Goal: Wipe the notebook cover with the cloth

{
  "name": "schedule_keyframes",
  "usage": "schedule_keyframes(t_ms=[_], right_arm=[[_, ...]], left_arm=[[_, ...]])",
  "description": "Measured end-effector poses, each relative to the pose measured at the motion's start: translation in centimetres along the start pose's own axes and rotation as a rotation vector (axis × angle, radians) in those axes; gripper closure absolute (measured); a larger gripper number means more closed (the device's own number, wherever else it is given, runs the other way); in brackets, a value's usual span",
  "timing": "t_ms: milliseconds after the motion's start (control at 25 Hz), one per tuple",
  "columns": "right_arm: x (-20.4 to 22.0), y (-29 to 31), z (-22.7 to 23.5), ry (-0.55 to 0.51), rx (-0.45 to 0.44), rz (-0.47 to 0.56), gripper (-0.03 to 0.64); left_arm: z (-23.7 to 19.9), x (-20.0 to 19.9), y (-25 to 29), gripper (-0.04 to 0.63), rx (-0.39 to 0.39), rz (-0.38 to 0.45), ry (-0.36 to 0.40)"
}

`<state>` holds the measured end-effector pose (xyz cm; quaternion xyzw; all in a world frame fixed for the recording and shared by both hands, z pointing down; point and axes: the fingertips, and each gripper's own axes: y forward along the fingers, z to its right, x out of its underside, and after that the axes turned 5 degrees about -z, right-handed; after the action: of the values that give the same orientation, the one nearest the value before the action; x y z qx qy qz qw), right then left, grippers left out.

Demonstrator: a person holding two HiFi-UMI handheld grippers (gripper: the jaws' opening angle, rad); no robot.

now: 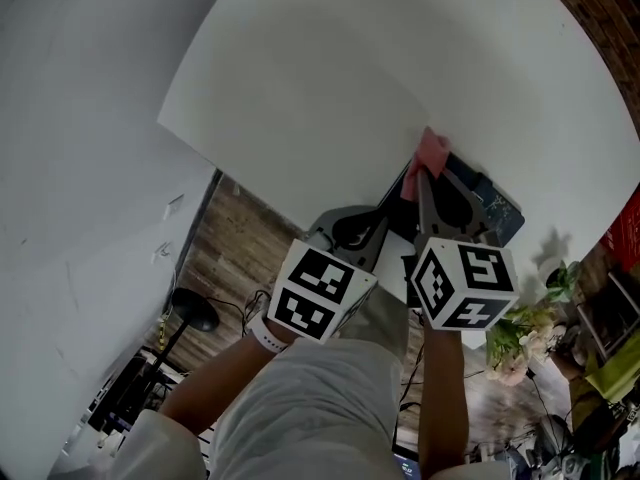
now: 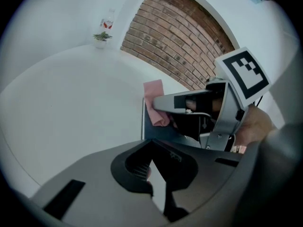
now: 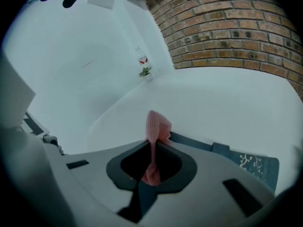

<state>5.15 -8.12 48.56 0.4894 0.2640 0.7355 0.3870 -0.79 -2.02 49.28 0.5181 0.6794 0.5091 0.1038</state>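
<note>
R gripper [image 3: 151,141] clamps pink cloth [image 3: 156,123], tuft left past the tips to rub notebook [image 3: 248,162]; L gripper [image 2: 151,145] closed, empty, prob just parked clear

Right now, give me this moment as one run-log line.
right gripper: shut on cloth | cloth: at notebook far edge | left gripper: shut, empty, apart from notebook | surface: white table
</note>
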Motion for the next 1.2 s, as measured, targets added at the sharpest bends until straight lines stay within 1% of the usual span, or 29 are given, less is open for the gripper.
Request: schedule_keyframes(t_ms=[120, 200, 240, 320, 400, 600, 760, 840, 960, 1040, 1200], right_arm=[[0.0, 0.4, -0.9, -0.053, -0.035, -0.019, 0.583], [0.1, 0.5, -1.9, -0.096, -0.084, -0.031, 0.581], [0.1, 0.5, -2.4, -0.101, -0.119, -0.031, 0.581], [0.1, 0.2, -3.0, -0.076, -0.185, -0.018, 0.581], [0.3, -0.4, -2.8, -0.061, -0.205, -0.010, 0.581], [0.4, -3.0, -1.4, -0.076, -0.149, 0.051, 0.581], [0.3, -5.7, 2.2, -0.155, -0.002, 0.079, 0.581], [0.2, -6.5, 3.8, -0.160, 0.045, 0.086, 0.581], [0.0, -7.4, 4.7, -0.115, 0.061, 0.108, 0.581], [-0.1, -8.3, 4.9, -0.102, 0.069, 0.127, 0.582], [-0.5, -10.5, 4.1, -0.107, 0.071, 0.163, 0.581]], left_arm=[[0.1, -0.2, 0.0, 0.577, 0.001, 0.005, 0.001], [0.1, -0.2, -0.1, 0.577, 0.000, 0.006, 0.004], [0.0, -0.2, -0.1, 0.577, -0.001, 0.005, 0.007], [-0.2, -0.1, -0.1, 0.577, -0.005, 0.004, 0.012], [-0.3, -0.1, 0.0, 0.577, -0.008, 0.002, 0.012], [-0.2, -0.5, 0.0, 0.577, 0.014, 0.006, -0.037], [0.3, -0.7, 0.2, 0.577, 0.012, -0.002, -0.012], [0.3, -0.7, 0.2, 0.577, 0.005, -0.003, -0.005], [0.0, -0.6, -0.3, 0.577, 0.000, 0.001, -0.003], [0.3, -0.7, -1.1, 0.577, 0.012, 0.004, -0.007], [1.2, -2.0, -3.5, 0.577, 0.016, 0.054, 0.005]])
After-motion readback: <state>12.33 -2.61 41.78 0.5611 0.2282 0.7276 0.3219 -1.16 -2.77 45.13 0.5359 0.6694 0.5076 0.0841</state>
